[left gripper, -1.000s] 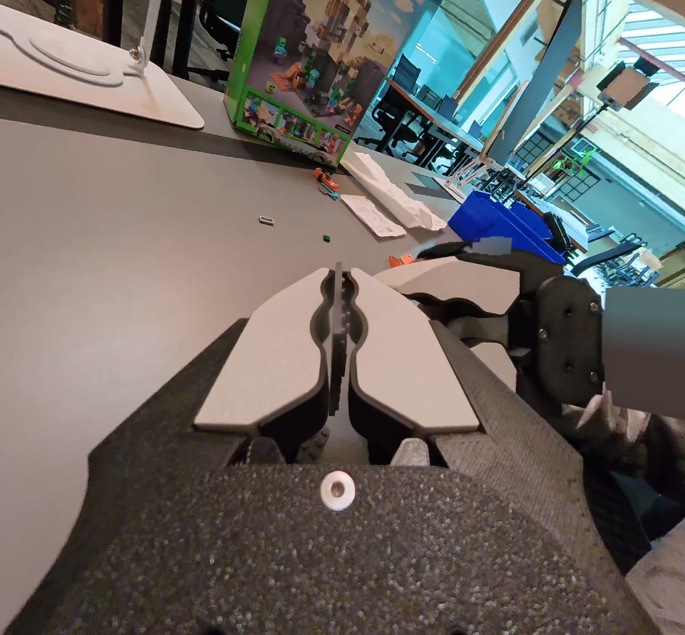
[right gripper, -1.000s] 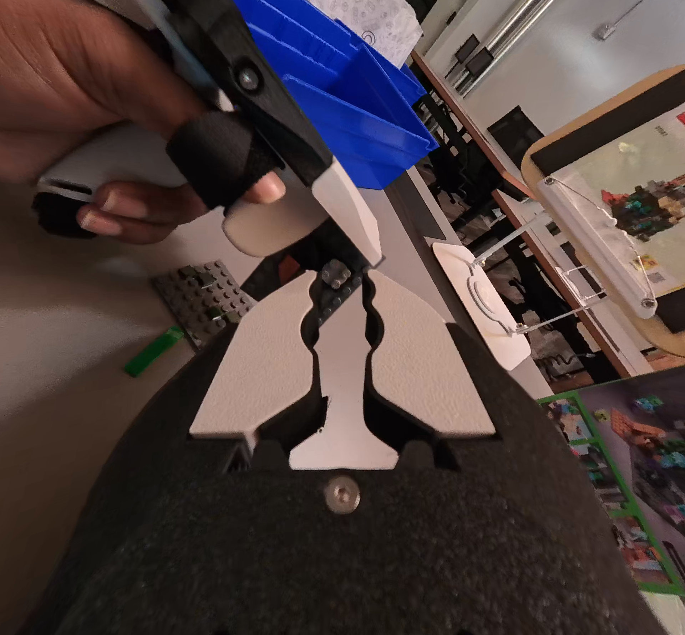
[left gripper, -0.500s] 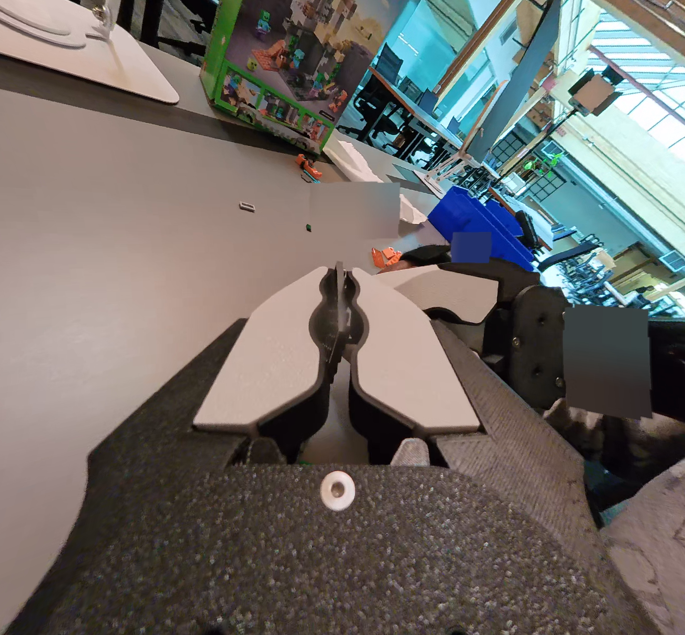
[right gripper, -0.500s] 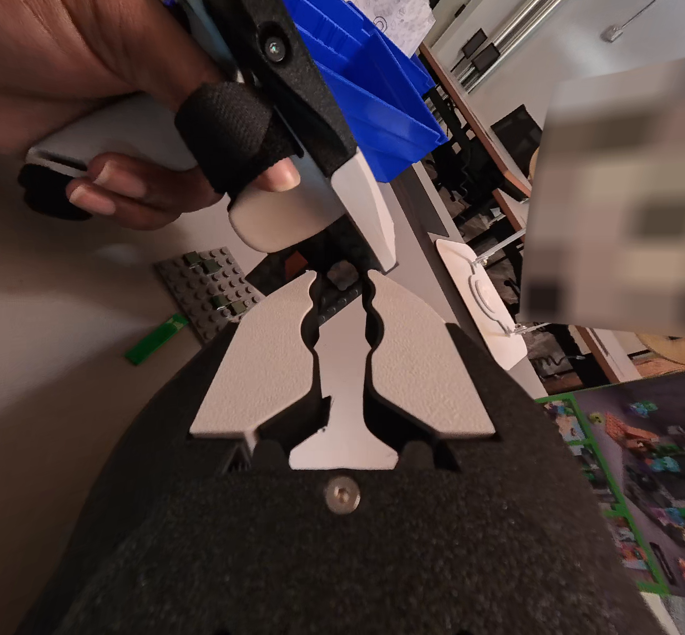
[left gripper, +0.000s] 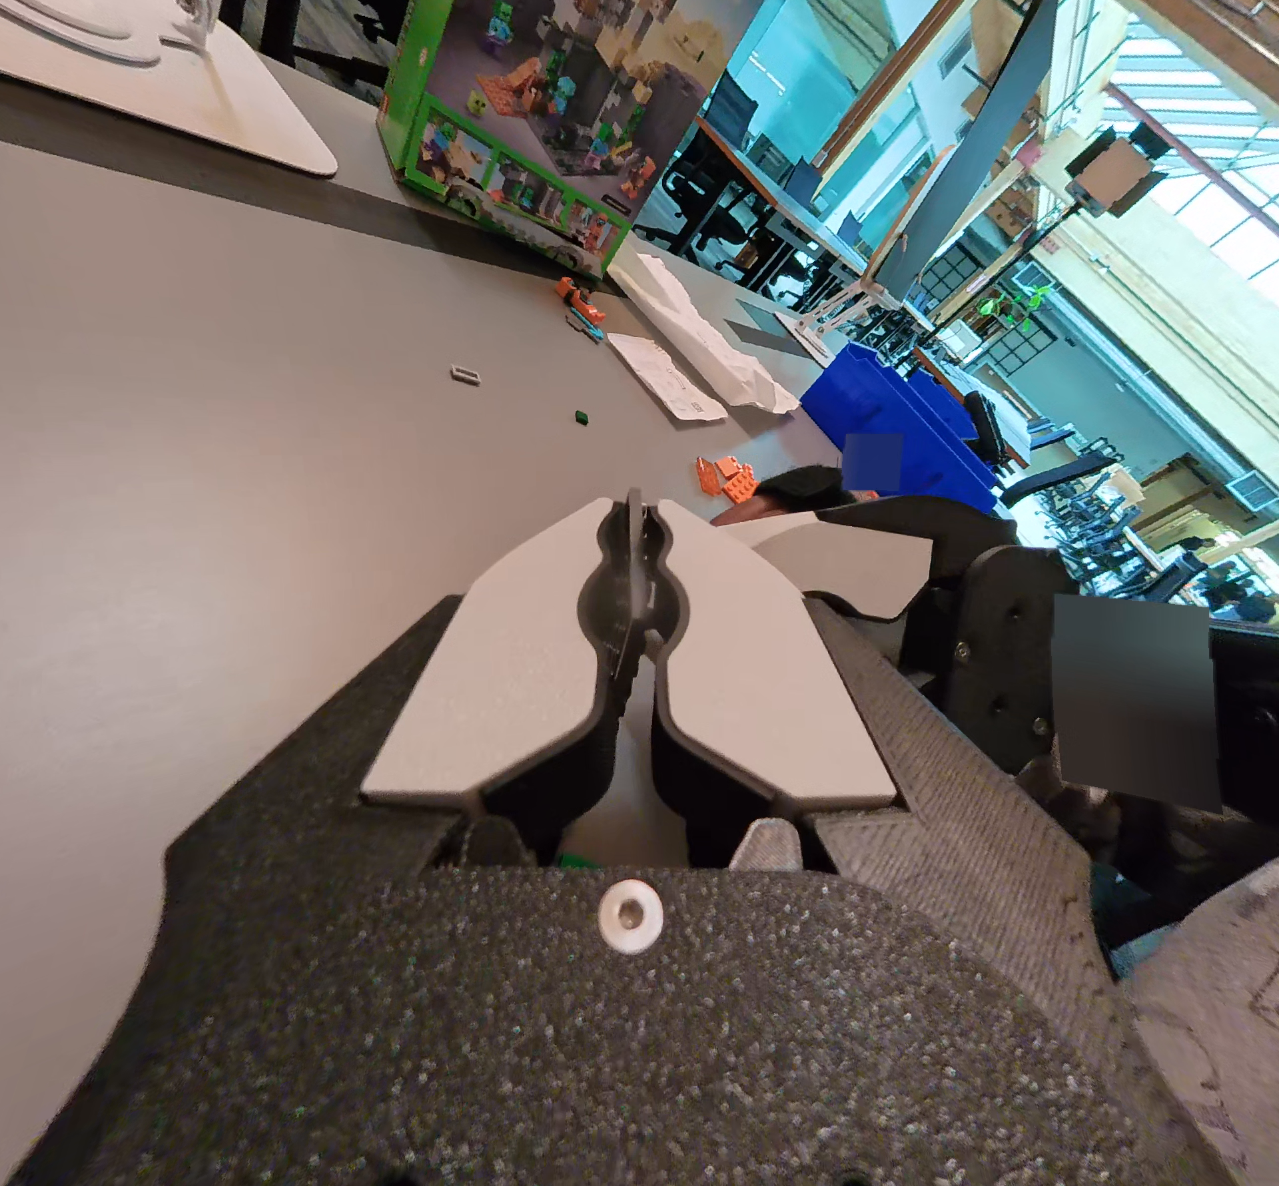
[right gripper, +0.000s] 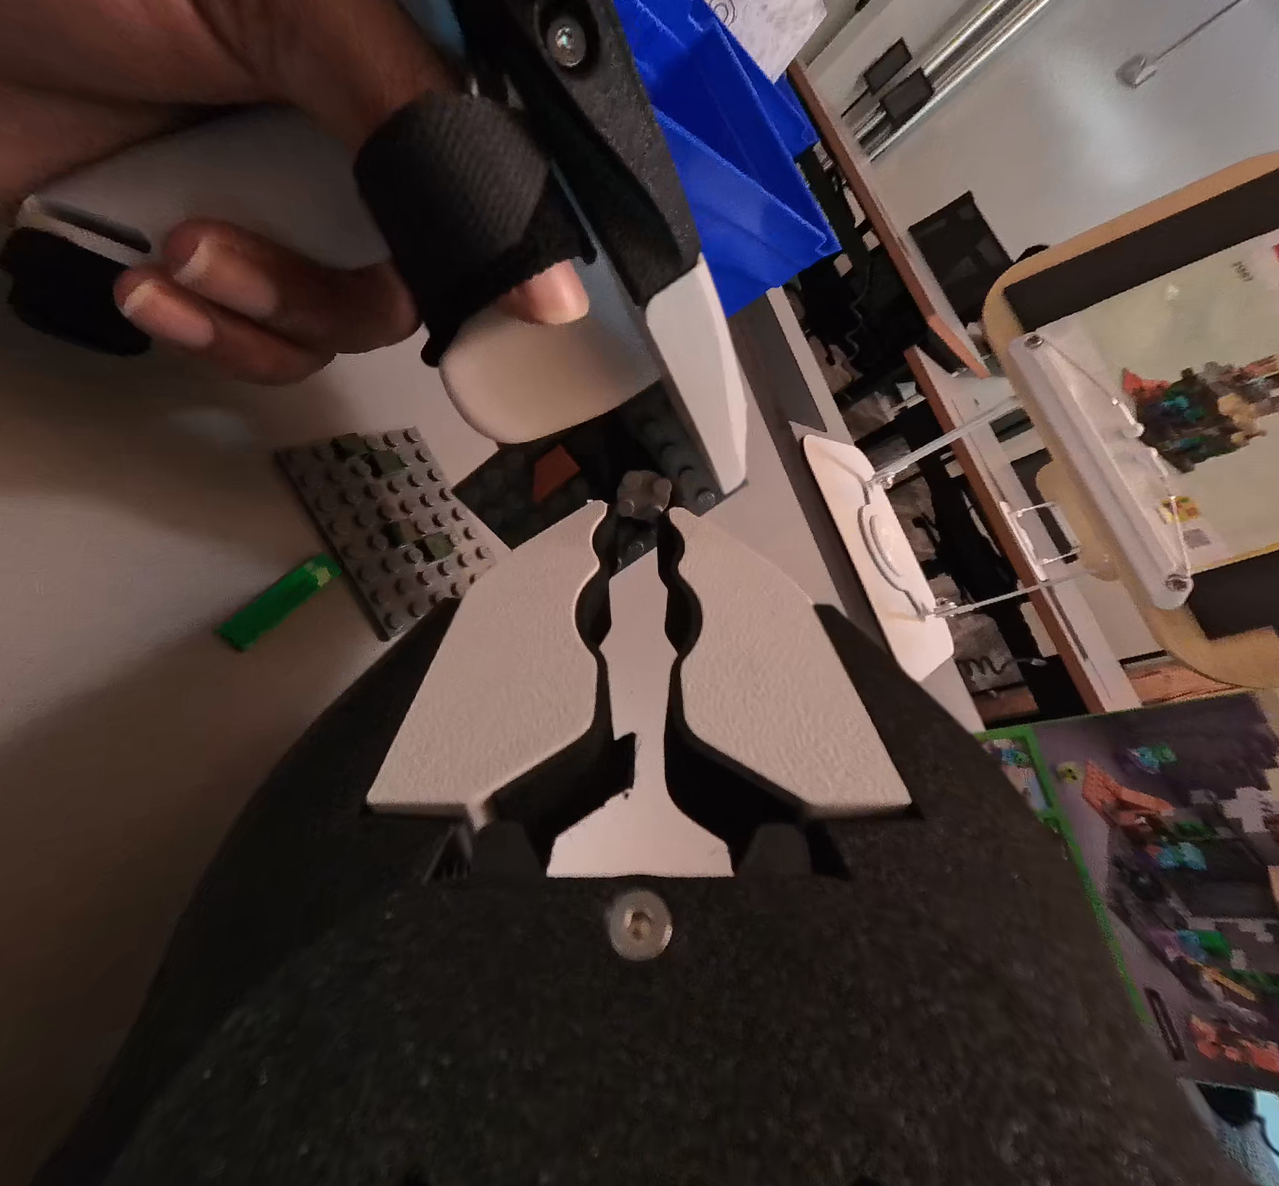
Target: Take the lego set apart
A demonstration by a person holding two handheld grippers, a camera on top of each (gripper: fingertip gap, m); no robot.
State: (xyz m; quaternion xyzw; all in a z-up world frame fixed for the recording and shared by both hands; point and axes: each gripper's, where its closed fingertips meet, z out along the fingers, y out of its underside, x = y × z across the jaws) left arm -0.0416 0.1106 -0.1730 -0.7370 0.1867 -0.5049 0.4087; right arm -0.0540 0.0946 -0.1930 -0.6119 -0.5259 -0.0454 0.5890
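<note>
Open office, grey desk [left gripper: 207, 461]. Loose orange bricks [left gripper: 723, 478] scattered mid-desk, studded grey plate [right gripper: 387, 530] lying separate: partly dismantled. Left claw [left gripper: 633, 516] pinching dark plate [left gripper: 631, 592] edge-on; right claw [right gripper: 640, 516] narrowly spread around small grey stud piece [right gripper: 642, 502], not yet pulled off.

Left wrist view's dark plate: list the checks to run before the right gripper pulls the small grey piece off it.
1. Left gripper shut on the dark plate, seen edge-on between its fingers: ok.
2. Small grey piece lined up at the tips of the right gripper: ok.
3. Right pads actually pinching that piece: cannot tell; a gap shows between the jaws.
4. Piece seated on the held plate, not loose: cannot tell.
5. Loose studded baseplate and green brick lying on the table, off to the side of both grippers: ok.
</note>
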